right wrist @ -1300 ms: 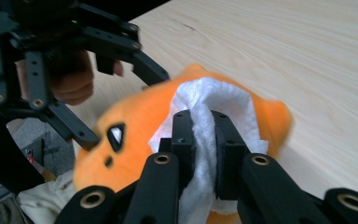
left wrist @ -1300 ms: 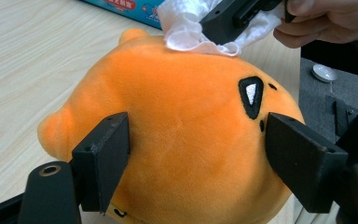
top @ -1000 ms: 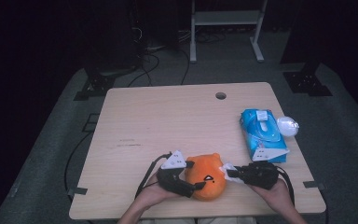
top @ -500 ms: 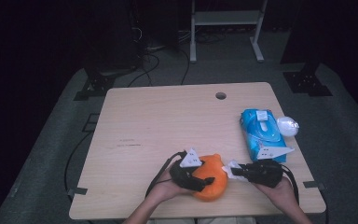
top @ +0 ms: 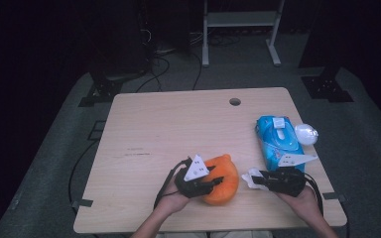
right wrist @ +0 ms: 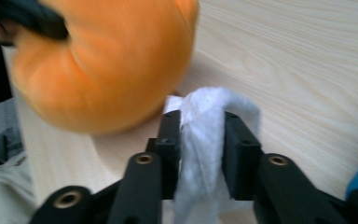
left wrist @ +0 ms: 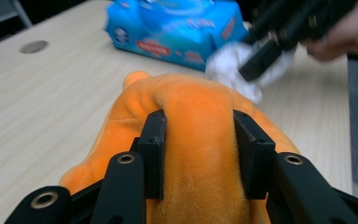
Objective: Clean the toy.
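Orange plush toy [left wrist: 196, 140] pinched in left gripper [left wrist: 199, 154], jaws just closing; crumpled white wipe [right wrist: 205, 135] beside it, between right gripper [right wrist: 201, 154] jaws, just easing apart.

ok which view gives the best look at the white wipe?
The right gripper view: the white wipe sits close up, bunched between that gripper's fingers. The left gripper view shows the wipe blurred, farther off beside the orange plush. The high view shows the wipe as a small white patch.

Bare tabletop [top: 168, 124] open at left and far side, blue wipes pack [top: 277, 141] and white ball [top: 306, 133] blocking right edge
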A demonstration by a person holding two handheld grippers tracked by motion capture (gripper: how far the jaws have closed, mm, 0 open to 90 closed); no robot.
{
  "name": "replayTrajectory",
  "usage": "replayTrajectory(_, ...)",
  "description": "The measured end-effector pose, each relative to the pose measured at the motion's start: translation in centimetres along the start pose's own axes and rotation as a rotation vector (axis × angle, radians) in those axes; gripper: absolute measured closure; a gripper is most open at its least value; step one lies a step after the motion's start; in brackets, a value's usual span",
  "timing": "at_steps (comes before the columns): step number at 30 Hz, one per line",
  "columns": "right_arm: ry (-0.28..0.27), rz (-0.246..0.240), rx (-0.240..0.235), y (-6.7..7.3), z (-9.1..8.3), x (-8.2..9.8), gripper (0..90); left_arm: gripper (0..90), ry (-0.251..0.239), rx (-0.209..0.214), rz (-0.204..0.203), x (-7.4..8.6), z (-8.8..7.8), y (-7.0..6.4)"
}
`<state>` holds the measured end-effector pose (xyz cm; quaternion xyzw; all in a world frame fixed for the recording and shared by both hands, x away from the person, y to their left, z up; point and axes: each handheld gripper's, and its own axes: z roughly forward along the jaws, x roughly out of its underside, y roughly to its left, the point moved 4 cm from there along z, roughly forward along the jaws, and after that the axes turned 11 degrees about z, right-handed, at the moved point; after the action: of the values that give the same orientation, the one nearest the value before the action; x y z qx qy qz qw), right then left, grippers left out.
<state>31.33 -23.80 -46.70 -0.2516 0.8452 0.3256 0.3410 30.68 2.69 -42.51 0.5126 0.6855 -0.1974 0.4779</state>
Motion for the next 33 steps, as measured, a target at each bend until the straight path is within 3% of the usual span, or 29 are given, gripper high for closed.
replayTrajectory(6, -0.022, -0.001, 0.004, -0.1, 0.0, -0.1, 58.6, 60.2, 0.000, -0.070, -0.028, 0.2, -0.8, 2.5)
replayTrajectory(10, -0.036, -0.011, -0.008, 0.1, -0.2, 0.0, 54.8, 59.8, 0.012, -0.124, -0.025, 0.3, -0.6, 4.3)
replayTrajectory(16, -0.073, -0.089, 0.018, 1.0, -0.9, -0.2, 53.3, 59.1, 0.034, -0.181, -0.030, 0.7, -0.2, 6.3)
replayTrajectory(18, -0.068, -0.127, 0.033, 1.4, -0.9, -0.4, 53.3, 58.9, 0.042, -0.197, -0.030, 1.0, 0.0, 6.7)
replayTrajectory(20, -0.064, -0.136, 0.020, 1.8, -0.8, -0.3, 53.0, 58.6, 0.056, -0.211, -0.038, 1.6, 0.3, 7.0)
replayTrajectory(22, -0.024, -0.161, 0.061, 1.8, -0.5, -0.1, 52.9, 58.1, 0.069, -0.214, -0.055, 2.2, 0.5, 7.2)
replayTrajectory(25, 0.038, -0.139, 0.066, 1.1, -0.1, 0.7, 52.1, 57.3, 0.075, -0.207, -0.076, 3.2, 0.8, 7.1)
replayTrajectory(29, 0.035, -0.076, 0.065, -0.1, -0.6, 1.2, 51.1, 55.1, 0.064, -0.200, -0.083, 3.3, 0.6, 7.0)
replayTrajectory(33, 0.046, -0.066, 0.094, -0.8, -1.3, 1.4, 49.9, 52.4, 0.062, -0.197, -0.098, 3.3, 0.5, 7.2)
